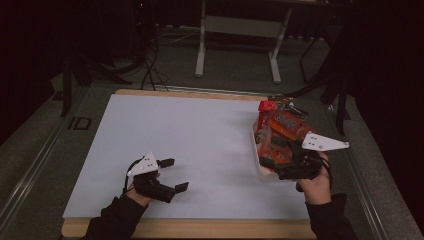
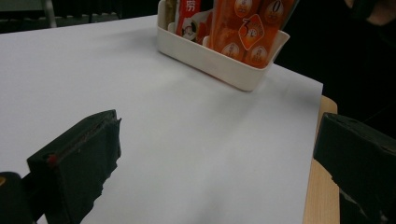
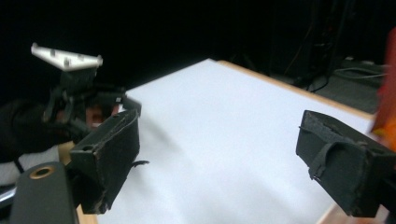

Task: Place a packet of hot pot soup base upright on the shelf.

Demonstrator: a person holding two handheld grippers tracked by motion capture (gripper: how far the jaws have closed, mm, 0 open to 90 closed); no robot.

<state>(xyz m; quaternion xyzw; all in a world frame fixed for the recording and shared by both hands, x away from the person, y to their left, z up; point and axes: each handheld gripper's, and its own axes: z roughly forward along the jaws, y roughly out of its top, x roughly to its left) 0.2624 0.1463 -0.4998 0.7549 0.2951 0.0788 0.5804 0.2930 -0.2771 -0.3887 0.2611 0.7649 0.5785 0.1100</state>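
High view: right gripper (image 1: pixel 267 167), jaws wide and empty, beside the snack-packet bin (image 1: pixel 260 155) at three o'clock; left gripper (image 1: pixel 175 175) idles open.

A wooden table (image 1: pixel 200 229) carries a large white sheet (image 1: pixel 200 145) that covers nearly all of its top, leaving a strip of bare wood along the near and far edges. On the sheet, toward its right side, stands a white tray (image 2: pixel 219 63) packed with upright red and orange snack packets (image 2: pixel 250 28).
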